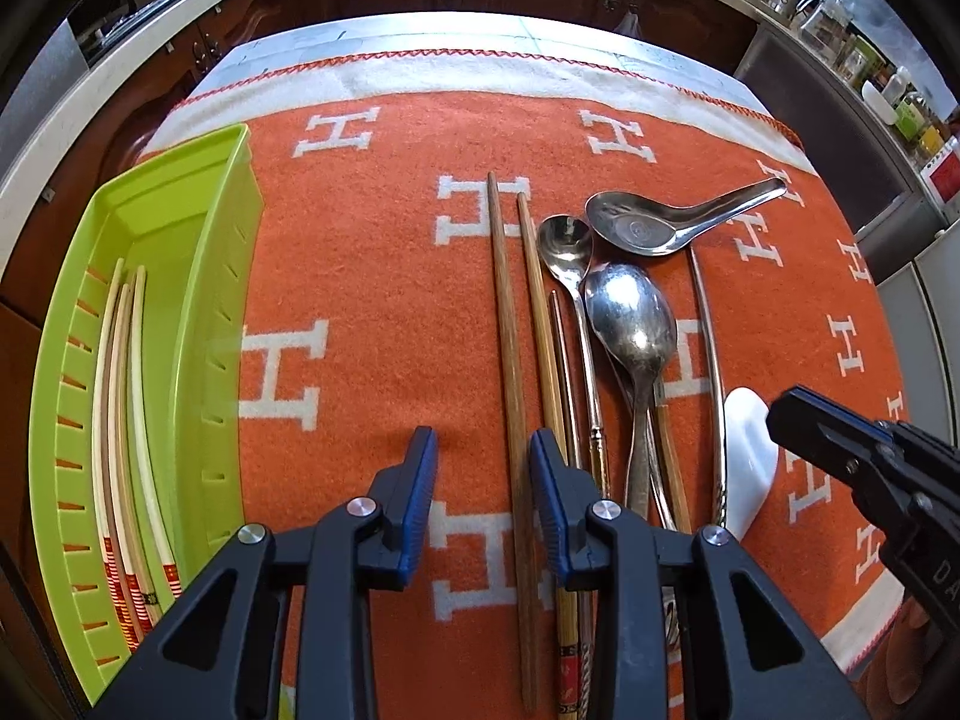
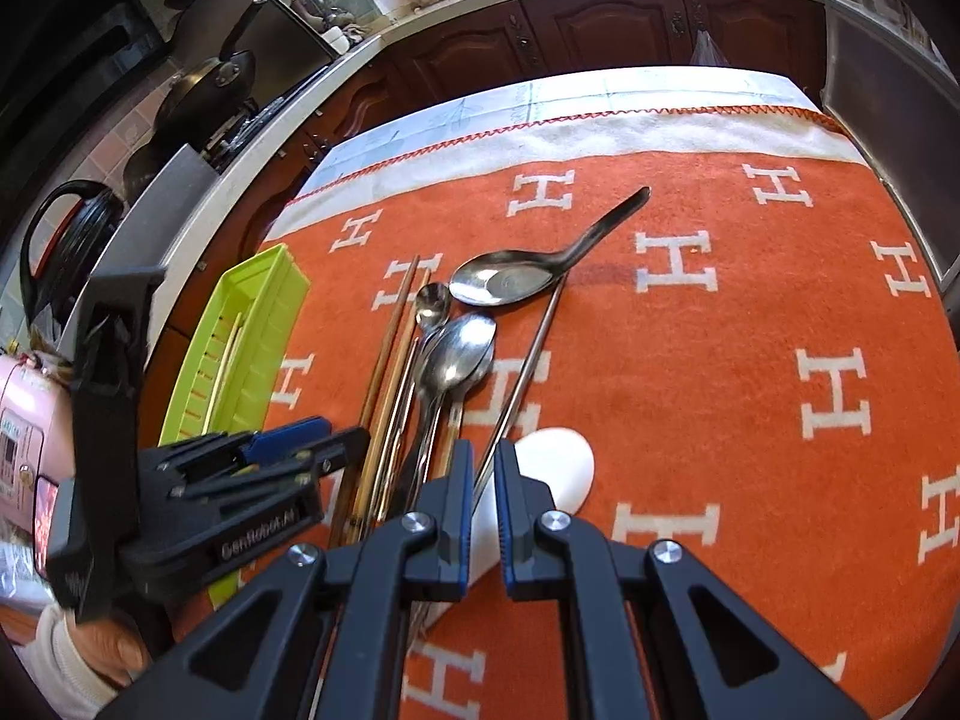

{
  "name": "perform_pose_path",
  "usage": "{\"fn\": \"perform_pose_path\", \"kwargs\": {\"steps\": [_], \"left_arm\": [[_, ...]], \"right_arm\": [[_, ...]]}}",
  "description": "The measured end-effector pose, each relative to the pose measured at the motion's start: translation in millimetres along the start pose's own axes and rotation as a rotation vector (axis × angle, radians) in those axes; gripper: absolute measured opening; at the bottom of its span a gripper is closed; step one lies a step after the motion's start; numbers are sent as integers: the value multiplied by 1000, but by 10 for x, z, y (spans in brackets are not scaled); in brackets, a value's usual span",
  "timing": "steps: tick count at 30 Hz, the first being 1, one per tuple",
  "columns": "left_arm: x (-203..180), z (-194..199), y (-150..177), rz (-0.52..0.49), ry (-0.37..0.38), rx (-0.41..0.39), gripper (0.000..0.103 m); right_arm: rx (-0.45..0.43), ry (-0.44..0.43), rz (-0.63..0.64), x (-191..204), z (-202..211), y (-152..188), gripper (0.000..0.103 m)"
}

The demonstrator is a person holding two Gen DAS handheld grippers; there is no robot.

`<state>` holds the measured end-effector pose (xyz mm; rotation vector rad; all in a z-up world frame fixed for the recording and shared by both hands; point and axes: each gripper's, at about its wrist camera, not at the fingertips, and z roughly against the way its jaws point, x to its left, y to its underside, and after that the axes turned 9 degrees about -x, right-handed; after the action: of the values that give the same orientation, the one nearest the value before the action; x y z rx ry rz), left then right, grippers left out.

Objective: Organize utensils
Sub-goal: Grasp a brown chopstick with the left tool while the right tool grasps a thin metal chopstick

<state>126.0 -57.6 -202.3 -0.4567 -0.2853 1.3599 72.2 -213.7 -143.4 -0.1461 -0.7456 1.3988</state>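
Step in hand: pick-up of long brown wooden chopstick (image 1: 507, 324), lying right of slotted lime-green plastic tray (image 1: 231, 276). Left gripper (image 1: 483, 462) unclenched, straddling it; right gripper (image 2: 483, 480) clenched, empty. Next: close, carry to tray.

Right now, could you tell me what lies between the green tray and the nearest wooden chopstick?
Only bare orange blanket lies between the green tray and the wooden chopstick; the left wrist view shows it best.

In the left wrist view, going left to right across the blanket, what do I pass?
Green tray → wooden chopstick → second wooden chopstick → small metal spoon → large metal spoon → white spoon → right gripper.
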Motion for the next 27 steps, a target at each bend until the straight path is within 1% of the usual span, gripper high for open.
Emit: {"fn": "perform_pose_path", "kwargs": {"steps": [3,5,10,14,15,16,17,19,21,23,27], "left_arm": [[-34,-26,-47,-6,-6,-5,32],[-56,-39,-69,-7,-8,-6,34],[-66,-55,-96,-12,-6,-11,37],[-53,-59,-97,-13,0,-13,36],[-48,-50,-88,-14,-2,-15,33],[-38,-40,-78,-18,-19,-19,24],[-23,-31,-71,-16,-26,-22,13],[40,-14,-59,14,3,-17,5],[94,-3,-46,43,24,-13,5],[116,22,-21,48,28,-10,5],[120,115,33,51,40,-11,5]], "right_arm": [[20,10,-12,-6,-128,-60,10],[33,27,-12,-8,-203,-82,14],[105,77,-21,-13,-409,-84,14],[107,102,-3,41,-438,-86,14],[107,104,-6,40,-440,-87,13],[109,109,-16,32,-447,-92,11],[109,104,-31,13,-447,-95,10],[112,83,-78,-47,-433,-94,9],[121,53,-141,-122,-406,-84,9],[128,25,-199,-196,-369,-67,8],[125,-16,-274,-285,-242,-31,6]]}}
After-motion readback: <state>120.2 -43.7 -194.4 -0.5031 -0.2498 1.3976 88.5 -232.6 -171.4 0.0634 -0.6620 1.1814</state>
